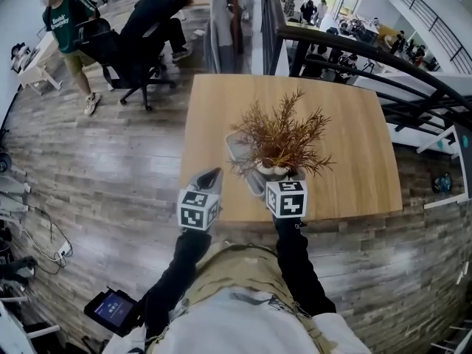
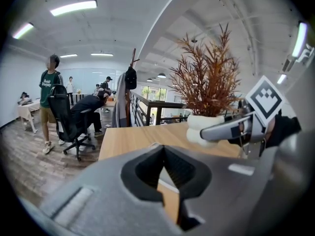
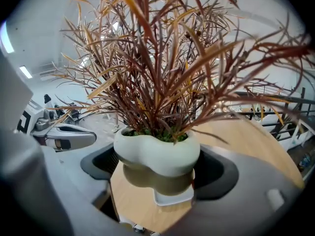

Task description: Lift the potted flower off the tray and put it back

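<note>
The potted flower (image 3: pixel 156 151) sits squarely between the jaws of your right gripper (image 3: pixel 158 170). The dark pads press on both sides of the pale lobed pot, just under its rim, and the rust-coloured foliage stands upright above. Below the pot's base lies the small white tray (image 3: pixel 173 198), set a touch to the right of centre. The pot seems to hang a little above it, though no view shows the gap plainly.

Your left gripper (image 2: pixel 164 154) is off to the left, near the edge of the wooden table (image 1: pixel 346 146). Its jaws are drawn together at the tips with nothing in them, and it takes no part in the hold.

I judge you to be at the top of the lift, with the return yet to do. For that, bring the pot straight down with its base lined up over the tray. Keep it level so the top-heavy foliage does not tip it, and only part the jaws once the base rests flat. Keep the left gripper clear of the leaves.
</note>
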Demonstrator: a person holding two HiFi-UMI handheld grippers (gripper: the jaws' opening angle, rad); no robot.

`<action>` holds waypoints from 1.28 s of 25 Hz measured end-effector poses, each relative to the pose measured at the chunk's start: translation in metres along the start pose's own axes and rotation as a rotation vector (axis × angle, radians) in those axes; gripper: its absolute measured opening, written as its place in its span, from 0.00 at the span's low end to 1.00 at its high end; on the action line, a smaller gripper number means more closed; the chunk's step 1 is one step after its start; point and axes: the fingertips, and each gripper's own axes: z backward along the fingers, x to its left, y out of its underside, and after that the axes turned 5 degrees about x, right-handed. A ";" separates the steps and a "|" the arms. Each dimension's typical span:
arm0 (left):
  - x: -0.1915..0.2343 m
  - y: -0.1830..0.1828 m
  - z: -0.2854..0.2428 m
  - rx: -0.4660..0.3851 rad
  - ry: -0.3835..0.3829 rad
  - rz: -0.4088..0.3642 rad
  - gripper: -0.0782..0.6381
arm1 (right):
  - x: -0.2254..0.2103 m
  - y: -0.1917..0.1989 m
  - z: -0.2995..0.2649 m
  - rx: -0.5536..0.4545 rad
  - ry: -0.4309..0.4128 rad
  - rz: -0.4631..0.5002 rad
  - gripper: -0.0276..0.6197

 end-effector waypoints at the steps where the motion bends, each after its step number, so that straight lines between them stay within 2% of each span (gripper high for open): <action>1: 0.001 0.003 -0.001 0.004 -0.002 0.003 0.11 | 0.000 0.002 -0.003 0.001 -0.001 0.000 0.78; 8: 0.011 0.029 -0.014 0.031 -0.018 0.026 0.11 | -0.011 0.031 -0.035 0.017 0.002 -0.016 0.78; 19: 0.020 0.102 -0.030 0.073 -0.037 0.027 0.11 | -0.031 0.127 -0.102 0.062 -0.005 -0.051 0.78; 24: 0.022 0.143 -0.047 0.104 -0.040 0.023 0.11 | -0.041 0.166 -0.136 0.086 -0.008 -0.033 0.78; 28: 0.031 0.164 -0.074 0.131 -0.031 0.031 0.11 | -0.050 0.181 -0.172 0.101 -0.010 -0.012 0.78; 32: 0.033 0.172 -0.080 0.135 -0.021 0.041 0.11 | -0.049 0.193 -0.185 0.119 -0.004 0.002 0.78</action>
